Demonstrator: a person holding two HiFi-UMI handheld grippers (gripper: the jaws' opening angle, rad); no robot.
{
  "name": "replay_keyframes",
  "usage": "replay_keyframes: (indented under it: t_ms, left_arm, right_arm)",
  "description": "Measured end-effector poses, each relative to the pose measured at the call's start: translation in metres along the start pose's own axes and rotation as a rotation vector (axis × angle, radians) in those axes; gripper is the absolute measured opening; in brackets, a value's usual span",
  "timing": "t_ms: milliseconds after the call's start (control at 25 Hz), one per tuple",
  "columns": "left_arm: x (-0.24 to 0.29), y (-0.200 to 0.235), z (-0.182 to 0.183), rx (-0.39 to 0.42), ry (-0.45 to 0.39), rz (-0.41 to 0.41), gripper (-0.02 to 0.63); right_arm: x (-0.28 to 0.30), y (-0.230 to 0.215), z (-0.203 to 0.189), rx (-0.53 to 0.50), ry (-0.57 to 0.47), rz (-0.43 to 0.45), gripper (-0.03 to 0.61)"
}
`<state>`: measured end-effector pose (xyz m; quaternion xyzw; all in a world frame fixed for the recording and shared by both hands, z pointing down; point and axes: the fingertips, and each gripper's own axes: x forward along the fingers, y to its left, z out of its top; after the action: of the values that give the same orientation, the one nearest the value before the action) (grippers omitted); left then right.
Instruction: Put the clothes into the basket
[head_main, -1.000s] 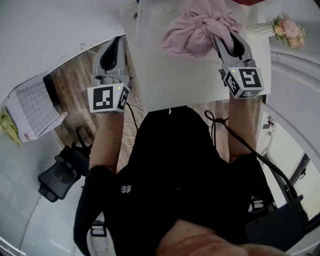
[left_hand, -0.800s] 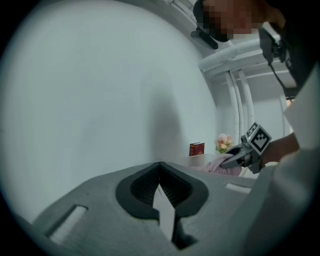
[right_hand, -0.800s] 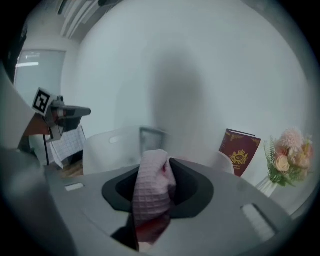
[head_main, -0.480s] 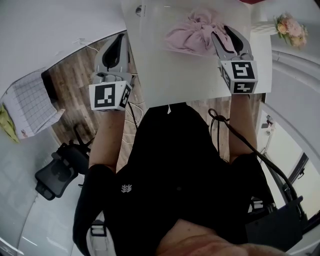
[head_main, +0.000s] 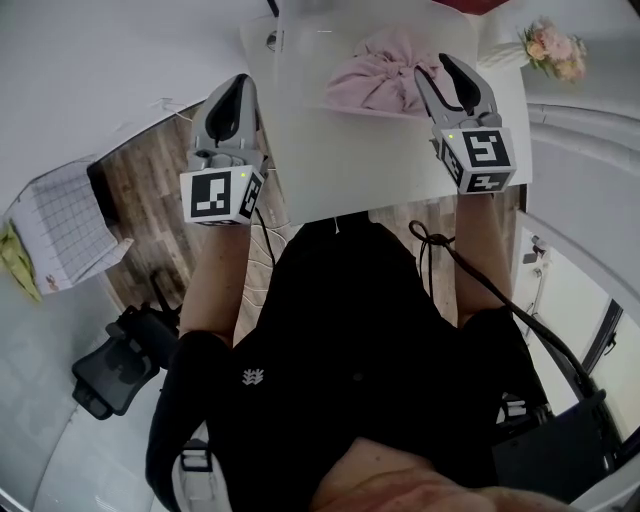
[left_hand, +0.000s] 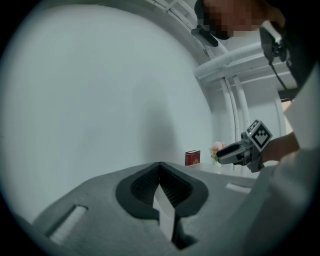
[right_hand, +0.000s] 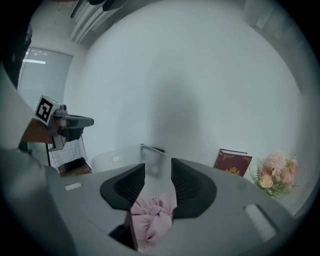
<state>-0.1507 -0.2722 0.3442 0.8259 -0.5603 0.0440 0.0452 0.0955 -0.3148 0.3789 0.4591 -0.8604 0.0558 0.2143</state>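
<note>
A bunched pink cloth (head_main: 380, 80) lies on the white table (head_main: 370, 160). My right gripper (head_main: 446, 64) hovers at its right edge. In the right gripper view its jaws (right_hand: 158, 168) stand apart. The cloth (right_hand: 152, 216) shows low down in the gap, and neither pad presses on it. These jaws have just been opening. My left gripper (head_main: 232, 88) is off the table's left edge, over the wooden floor, shut with nothing in it (left_hand: 160, 172). A translucent white basket (right_hand: 117, 157) stands at the table's far end, beyond the cloth.
A red book (right_hand: 232, 162) and a small vase of pink flowers (head_main: 548, 45) stand at the table's far right. To the left on the floor are a checked box (head_main: 60, 225) and a black office chair (head_main: 115, 360). A plain white wall lies ahead.
The pink cloth hung bunched in my right gripper a second ago; now it lies on the table, free of the jaws. Both grippers have risen a little.
</note>
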Motion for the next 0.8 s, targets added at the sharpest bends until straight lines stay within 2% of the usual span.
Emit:
replay_keyframes:
  t_ms: [240,280,560,640,800]
  left_arm:
    - [-0.002,-0.011,0.022,0.014,-0.039,-0.026,0.0]
    - [-0.004,-0.011,0.026,0.016,-0.047,-0.027,0.0]
    - [-0.006,-0.02,0.05,0.029,-0.081,-0.044,0.0]
    - [-0.008,-0.022,0.057,0.033,-0.092,-0.047,0.0]
    - [-0.016,-0.027,0.069,0.032,-0.111,-0.053,0.0]
  right_arm:
    - [-0.03,-0.005,0.02,0.081,-0.099,0.011,0.162]
    - [-0.036,-0.007,0.023,0.096,-0.119,0.005,0.14]
    - [-0.076,-0.026,0.04,0.119,-0.22,-0.072,0.137]
    - [-0.087,-0.029,0.045,0.111,-0.245,-0.104,0.072]
    - [-0.107,-0.032,0.052,0.149,-0.294,-0.131,0.055]
